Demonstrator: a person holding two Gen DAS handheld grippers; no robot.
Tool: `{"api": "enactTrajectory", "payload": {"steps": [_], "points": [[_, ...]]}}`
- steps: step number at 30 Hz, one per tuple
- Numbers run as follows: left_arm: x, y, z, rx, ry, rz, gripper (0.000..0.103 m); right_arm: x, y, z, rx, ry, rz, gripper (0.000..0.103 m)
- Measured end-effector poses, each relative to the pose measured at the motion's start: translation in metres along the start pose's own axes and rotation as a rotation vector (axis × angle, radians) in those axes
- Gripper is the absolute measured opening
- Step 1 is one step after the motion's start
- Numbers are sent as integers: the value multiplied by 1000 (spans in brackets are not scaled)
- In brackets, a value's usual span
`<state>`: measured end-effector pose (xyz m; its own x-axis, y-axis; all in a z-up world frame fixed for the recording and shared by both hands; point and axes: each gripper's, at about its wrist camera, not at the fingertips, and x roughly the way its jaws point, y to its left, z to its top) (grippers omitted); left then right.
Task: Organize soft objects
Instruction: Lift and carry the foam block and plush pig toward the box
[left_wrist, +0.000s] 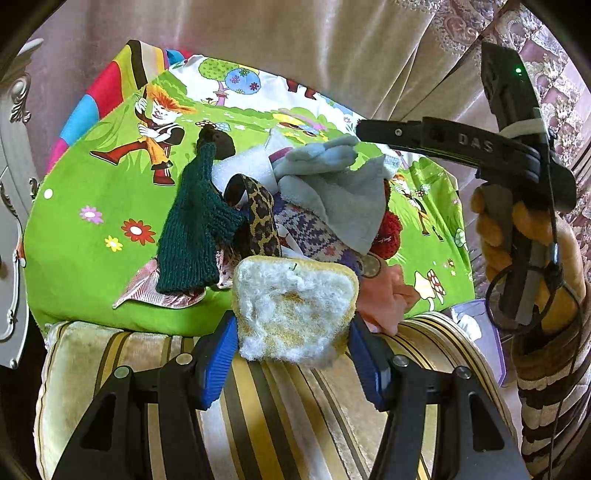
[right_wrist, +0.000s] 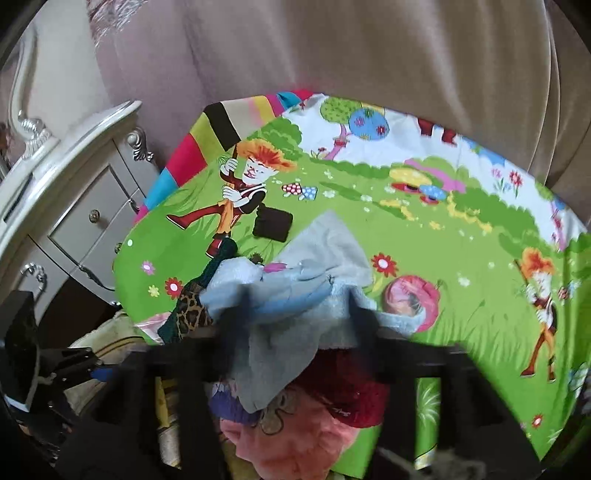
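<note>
- Beige pleated curtains (right_wrist: 332, 55) hang behind the bed.
- A cream carved dresser (right_wrist: 74, 206) with drawers stands beside it.
- A patterned lace curtain (left_wrist: 535, 48) catches daylight.

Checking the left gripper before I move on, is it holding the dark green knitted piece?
No, the left gripper is clamped on a yellow-and-white sponge, while the dark green knitted piece lies on the pile.

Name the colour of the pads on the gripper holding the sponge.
Blue, ribbed pads, pressed on the sponge; clearest in the left wrist view.
</note>
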<state>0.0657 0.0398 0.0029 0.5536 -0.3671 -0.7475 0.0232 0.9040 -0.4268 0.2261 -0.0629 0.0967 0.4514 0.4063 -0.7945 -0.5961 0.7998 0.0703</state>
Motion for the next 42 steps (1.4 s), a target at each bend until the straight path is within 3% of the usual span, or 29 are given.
{"api": "enactTrajectory", "payload": {"steps": [4,8,16,18,19,22,25,35,42], "points": [[0,2,-2,-5,-4,-4,59,-2,22,-7,-113,8,-37,75],[1,3,-2,-11,-4,-9,59,0,33,-9,-117,33,20,84],[1,4,-2,-15,-11,-11,59,44,64,-8,-333,59,-184,84],[1,4,-2,-18,-10,-14,59,48,65,-8,-379,48,-200,65],[2,5,-2,-20,-9,-15,59,51,62,-8,-371,63,-180,36],[2,6,-2,-23,-9,-18,59,51,50,-3,-287,56,-127,28],[1,6,-2,-26,-13,-14,59,43,41,-2,-238,33,-98,25],[-11,-2,0,-25,-71,16,59,-40,4,1,-9,-192,29,24],[-15,-20,-2,-1,-90,10,58,-101,-33,-34,140,-291,109,24]]}}
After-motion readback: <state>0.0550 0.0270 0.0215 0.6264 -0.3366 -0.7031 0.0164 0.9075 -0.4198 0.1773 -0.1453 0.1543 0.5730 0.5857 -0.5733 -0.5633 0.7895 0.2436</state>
